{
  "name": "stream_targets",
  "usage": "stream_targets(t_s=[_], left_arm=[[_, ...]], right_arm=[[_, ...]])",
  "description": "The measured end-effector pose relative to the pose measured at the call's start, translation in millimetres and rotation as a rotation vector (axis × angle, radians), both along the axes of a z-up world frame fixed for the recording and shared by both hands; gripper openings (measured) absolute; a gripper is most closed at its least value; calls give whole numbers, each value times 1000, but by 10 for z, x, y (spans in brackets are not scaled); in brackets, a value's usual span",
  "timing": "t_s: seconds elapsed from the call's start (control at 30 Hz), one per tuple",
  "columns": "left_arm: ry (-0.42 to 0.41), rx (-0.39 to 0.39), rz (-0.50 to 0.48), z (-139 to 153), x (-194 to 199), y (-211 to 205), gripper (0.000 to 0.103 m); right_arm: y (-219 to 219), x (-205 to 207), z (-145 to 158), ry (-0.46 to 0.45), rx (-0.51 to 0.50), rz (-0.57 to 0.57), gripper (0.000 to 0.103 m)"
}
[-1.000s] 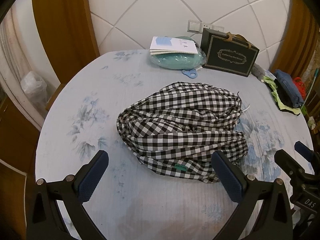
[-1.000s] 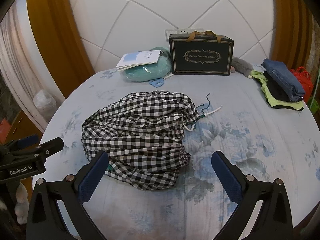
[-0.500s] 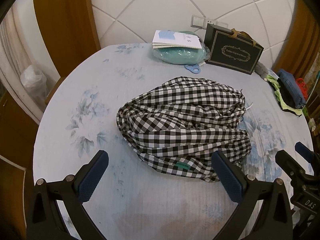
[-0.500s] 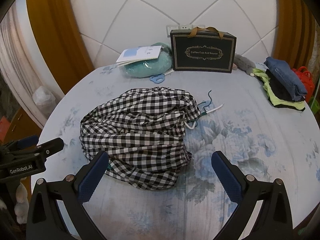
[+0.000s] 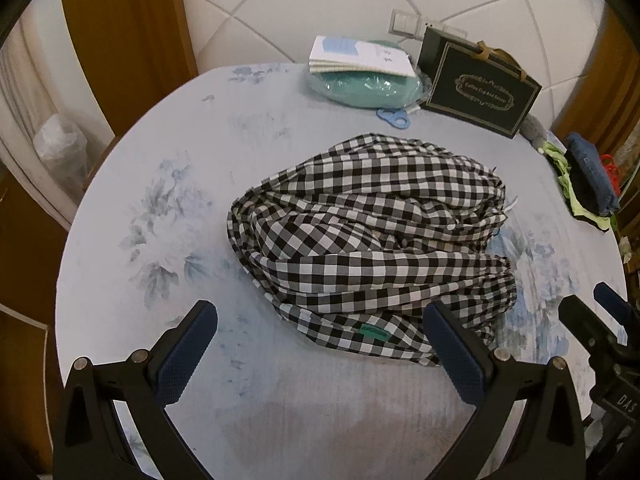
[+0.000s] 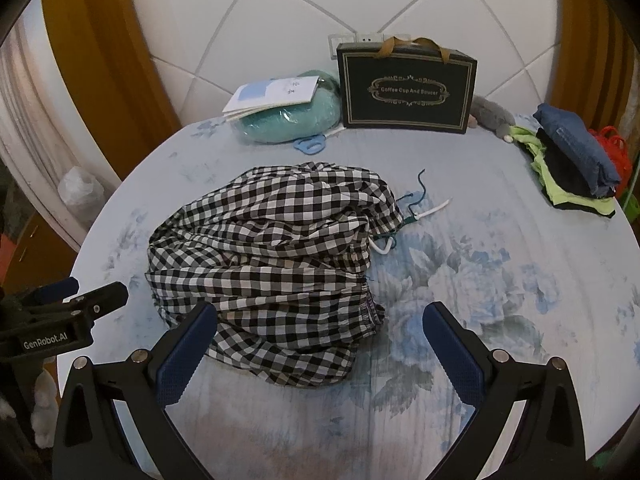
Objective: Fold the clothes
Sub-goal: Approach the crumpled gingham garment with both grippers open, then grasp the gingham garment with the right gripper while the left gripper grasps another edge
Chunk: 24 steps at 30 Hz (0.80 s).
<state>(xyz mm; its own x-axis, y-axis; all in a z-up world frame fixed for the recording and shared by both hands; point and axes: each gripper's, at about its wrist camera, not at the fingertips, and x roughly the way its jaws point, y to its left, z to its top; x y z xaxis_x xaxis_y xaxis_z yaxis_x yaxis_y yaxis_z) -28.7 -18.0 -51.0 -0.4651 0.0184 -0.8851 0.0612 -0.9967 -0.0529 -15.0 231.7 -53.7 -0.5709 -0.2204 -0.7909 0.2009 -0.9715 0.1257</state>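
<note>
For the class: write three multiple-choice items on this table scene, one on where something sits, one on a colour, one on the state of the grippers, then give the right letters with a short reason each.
1. Where is the notebook?
A. On top of the teal bundle
B. Under the checked garment
C. Inside the black gift box

2. What colour are the scissor handles beside the teal bundle?
A. Red
B. Blue
C. Yellow

3. How are the left gripper and right gripper?
A. Both shut on the garment
B. One open, one shut
C. Both open, holding nothing

Answers:
1 A: the notebook lies on the teal bundle, left of the box.
2 B: the loops show light blue.
3 C: each wrist view shows fingers spread wide with only table and cloth behind them.
</note>
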Motion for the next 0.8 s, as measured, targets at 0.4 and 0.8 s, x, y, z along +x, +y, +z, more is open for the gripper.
stream_targets(t_s=[0.4,0.8], left_arm=[[-91,-26,38,-442,-503,-196,103],[-156,-75,96,-1103,-1154,-553,103]], right_arm=[[14,-552,-303,-85,20,-29,103],[91,-1451,-792,-169,7,-65,103]])
